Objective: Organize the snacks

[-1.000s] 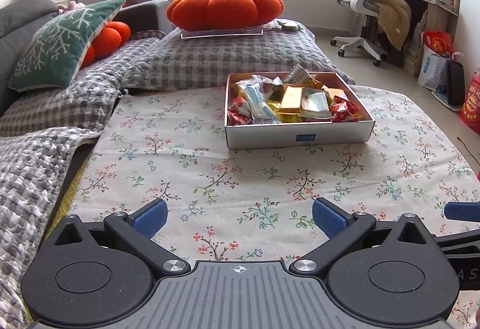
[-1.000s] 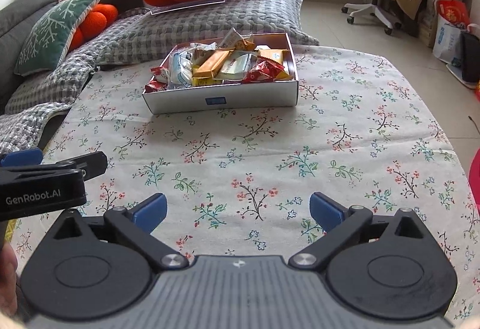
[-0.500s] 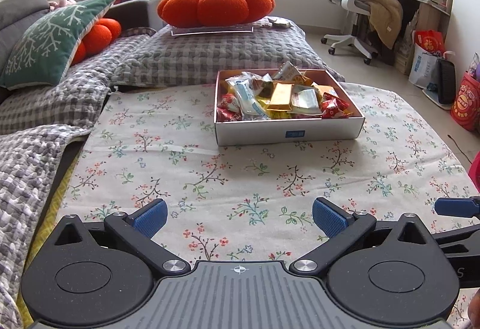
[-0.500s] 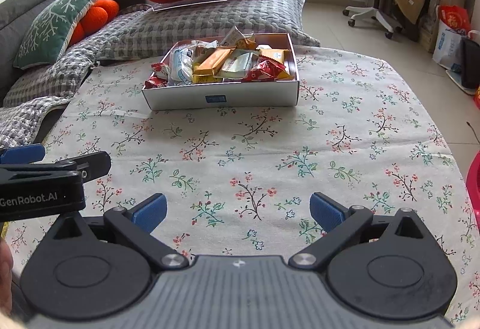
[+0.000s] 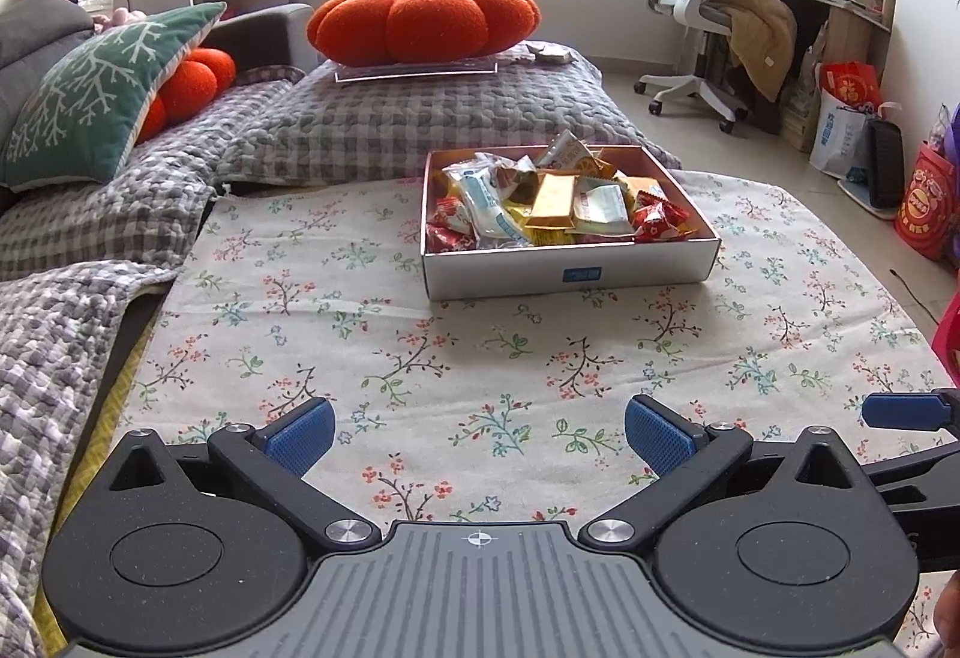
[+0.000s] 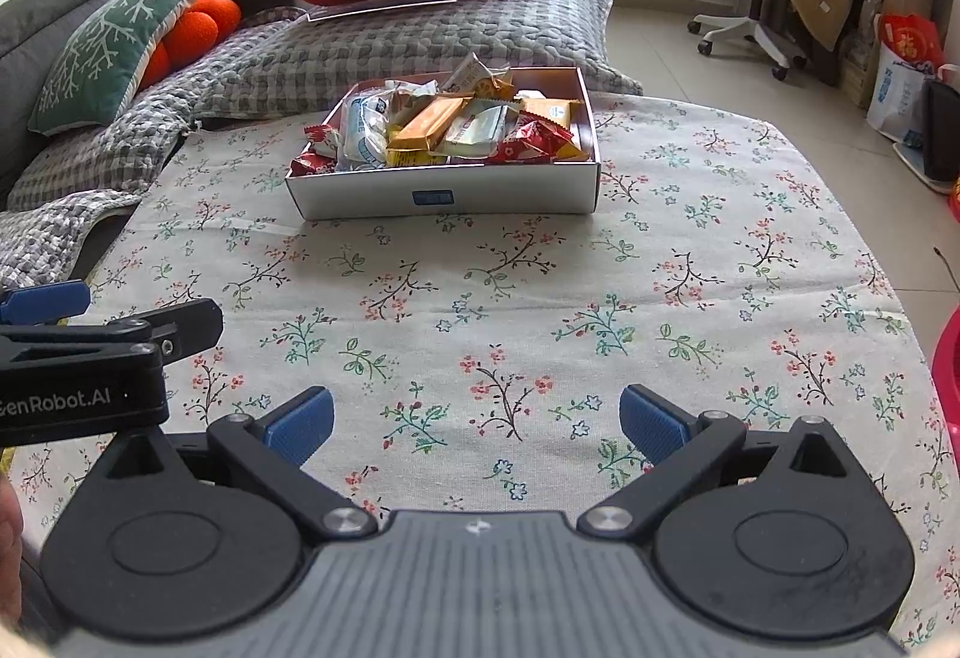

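Two grippers, left (image 5: 477,433) and right (image 6: 474,421), have fingers spread wide above the floral cloth (image 5: 480,358), holding nothing; the box (image 5: 570,271) of snacks (image 5: 558,205) sits well ahead.

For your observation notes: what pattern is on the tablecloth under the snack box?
Small floral sprigs on cream tablecloth; right wrist view shows it best.

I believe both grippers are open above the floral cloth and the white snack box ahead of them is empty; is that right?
Not quite: the white snack box is not empty but heaped with wrapped snacks, as the left wrist view shows. The rest holds: left gripper and right gripper are open above the floral cloth.
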Motion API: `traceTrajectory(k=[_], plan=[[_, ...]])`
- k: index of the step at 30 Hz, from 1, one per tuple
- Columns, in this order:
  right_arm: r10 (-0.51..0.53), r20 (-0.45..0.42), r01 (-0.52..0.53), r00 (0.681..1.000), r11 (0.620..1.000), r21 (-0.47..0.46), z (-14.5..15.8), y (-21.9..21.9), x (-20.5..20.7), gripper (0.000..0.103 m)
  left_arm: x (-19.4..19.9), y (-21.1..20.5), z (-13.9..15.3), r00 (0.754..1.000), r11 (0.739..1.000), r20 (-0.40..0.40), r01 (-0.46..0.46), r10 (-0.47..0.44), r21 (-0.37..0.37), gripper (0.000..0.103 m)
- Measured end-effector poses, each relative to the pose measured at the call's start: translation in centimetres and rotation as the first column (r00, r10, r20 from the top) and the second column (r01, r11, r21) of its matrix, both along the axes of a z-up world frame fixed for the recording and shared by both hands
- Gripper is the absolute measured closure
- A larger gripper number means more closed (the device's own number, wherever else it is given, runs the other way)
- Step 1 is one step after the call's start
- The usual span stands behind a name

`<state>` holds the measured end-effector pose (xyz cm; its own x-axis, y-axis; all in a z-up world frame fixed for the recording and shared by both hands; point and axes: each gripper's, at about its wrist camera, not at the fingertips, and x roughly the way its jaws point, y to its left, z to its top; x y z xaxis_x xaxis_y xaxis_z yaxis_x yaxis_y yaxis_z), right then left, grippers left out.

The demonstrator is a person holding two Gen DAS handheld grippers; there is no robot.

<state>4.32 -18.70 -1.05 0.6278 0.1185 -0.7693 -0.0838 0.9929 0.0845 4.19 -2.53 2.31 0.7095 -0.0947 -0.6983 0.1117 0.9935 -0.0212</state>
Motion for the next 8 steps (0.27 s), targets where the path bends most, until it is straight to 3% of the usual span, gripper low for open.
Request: traceTrajectory(k=[8], plan=[[0.001, 0.000, -0.001, 1.000, 1.000, -0.001, 0.02, 0.00, -0.01, 0.001, -0.01, 0.01, 0.04, 1.000, 1.000, -0.003, -0.001, 0.001, -0.002, 0.000]])
